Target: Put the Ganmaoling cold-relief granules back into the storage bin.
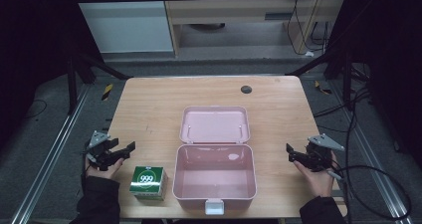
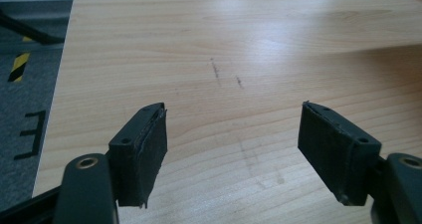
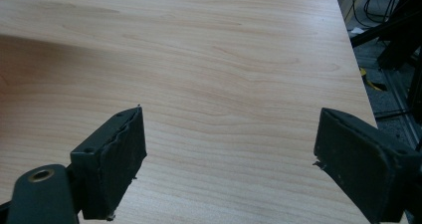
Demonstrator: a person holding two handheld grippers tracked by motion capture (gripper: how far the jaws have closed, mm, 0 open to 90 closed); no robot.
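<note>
A: Status of both grippers?

B: Left gripper (image 1: 130, 148) and right gripper (image 1: 289, 152): fingers released, gripping nothing, above the light wooden table (image 1: 149, 99).

A: Item location?

B: Green-and-white cardboard box (image 1: 148, 182) stands near the left gripper, just beside the open pink plastic case (image 1: 215, 176).

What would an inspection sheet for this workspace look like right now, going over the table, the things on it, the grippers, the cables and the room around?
Surface: wooden table, a few faint dark marks, round dark spot near the far edge.
Job's things: pink case open and empty, lid laid back; green box marked 999 to its left, near the front edge.
Clutter: nothing seen.
Grippers: left gripper open, nothing between its jaws; right gripper open, likewise.
Cables: one trails from the right gripper; more on the floor, far right.
Surroundings: grey floor, black frame, yellow-black tape.
</note>
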